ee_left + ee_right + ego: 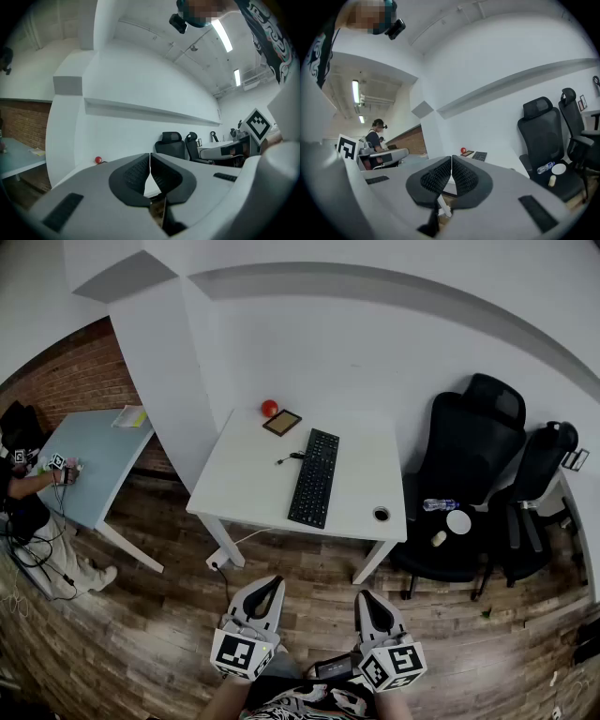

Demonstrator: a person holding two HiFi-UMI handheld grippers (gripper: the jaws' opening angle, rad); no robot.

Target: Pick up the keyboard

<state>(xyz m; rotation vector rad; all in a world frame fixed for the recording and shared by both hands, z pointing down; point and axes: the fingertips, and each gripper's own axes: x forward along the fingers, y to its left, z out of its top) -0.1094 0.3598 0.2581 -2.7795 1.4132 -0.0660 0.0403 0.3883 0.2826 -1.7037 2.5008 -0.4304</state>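
Left gripper [269,584] and right gripper [367,597] both shut and empty, held low and well short of the keyboard [314,477] on the white table [239,479].
Head view: the keyboard lies flat, right of the table's middle. Its long axis runs from the near edge toward the wall, with the far end tipped slightly right. Its cable [289,458] leaves the far left corner. A red ball [269,408] and a small tablet [282,422] sit just past the far end. Two black office chairs [469,451] stand to the right, with a water bottle [437,504] on the nearer seat. Left gripper view: jaws pressed together, the gripper level, the ball and chairs beyond, the keyboard hidden behind the gripper's body. Right gripper view: jaws together, and the keyboard shows end-on past the tips, beside the tablet and ball.
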